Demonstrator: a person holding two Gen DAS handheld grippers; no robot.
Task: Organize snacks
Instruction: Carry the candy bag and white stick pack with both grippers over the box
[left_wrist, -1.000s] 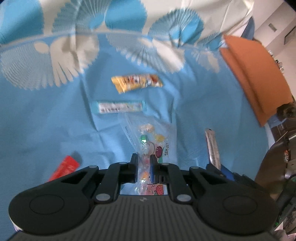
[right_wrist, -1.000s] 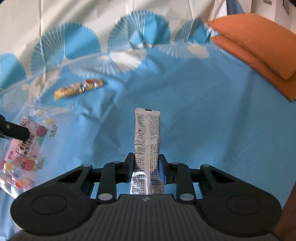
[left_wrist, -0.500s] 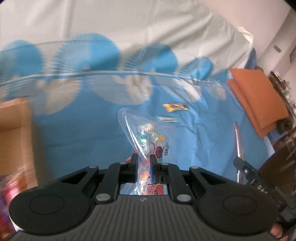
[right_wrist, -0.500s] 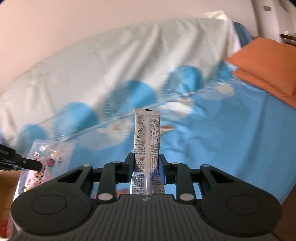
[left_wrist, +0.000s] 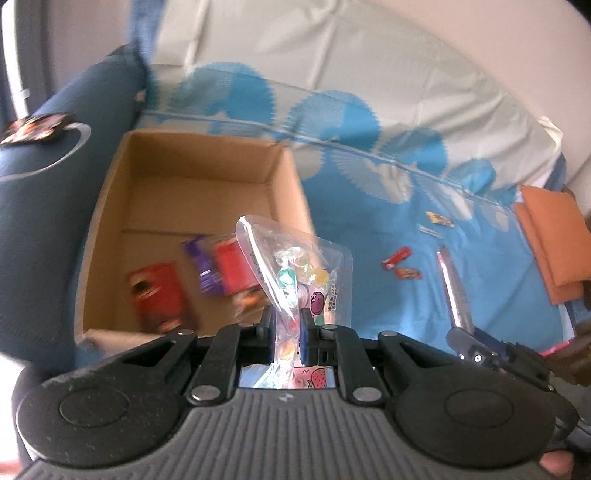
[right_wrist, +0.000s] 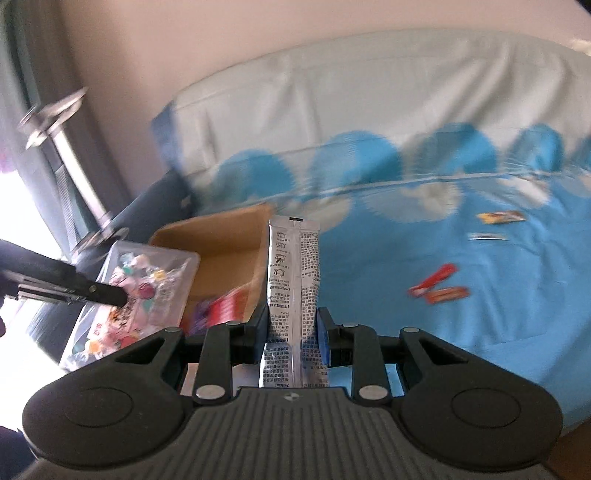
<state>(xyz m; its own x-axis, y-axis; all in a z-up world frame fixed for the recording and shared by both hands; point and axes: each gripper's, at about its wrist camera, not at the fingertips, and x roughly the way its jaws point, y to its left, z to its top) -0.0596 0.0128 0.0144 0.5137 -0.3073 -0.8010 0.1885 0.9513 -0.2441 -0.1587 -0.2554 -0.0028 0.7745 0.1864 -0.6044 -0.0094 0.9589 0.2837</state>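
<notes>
My left gripper is shut on a clear bag of coloured candies and holds it upright near the front right corner of an open cardboard box. Red and purple snack packs lie in the box. My right gripper is shut on a silver stick sachet held upright. The box and the candy bag show to its left. Small red packets and a yellow bar lie on the blue bedsheet.
A dark blue cushion flanks the box on the left. An orange pillow lies at the right edge of the bed. A pale wall rises behind the white part of the bedcover. A metal rail stands at the far left.
Both grippers have lifted off the bed and swung left with their snacks. The cardboard box has come into view in both wrist views; the loose snacks now lie far right.
</notes>
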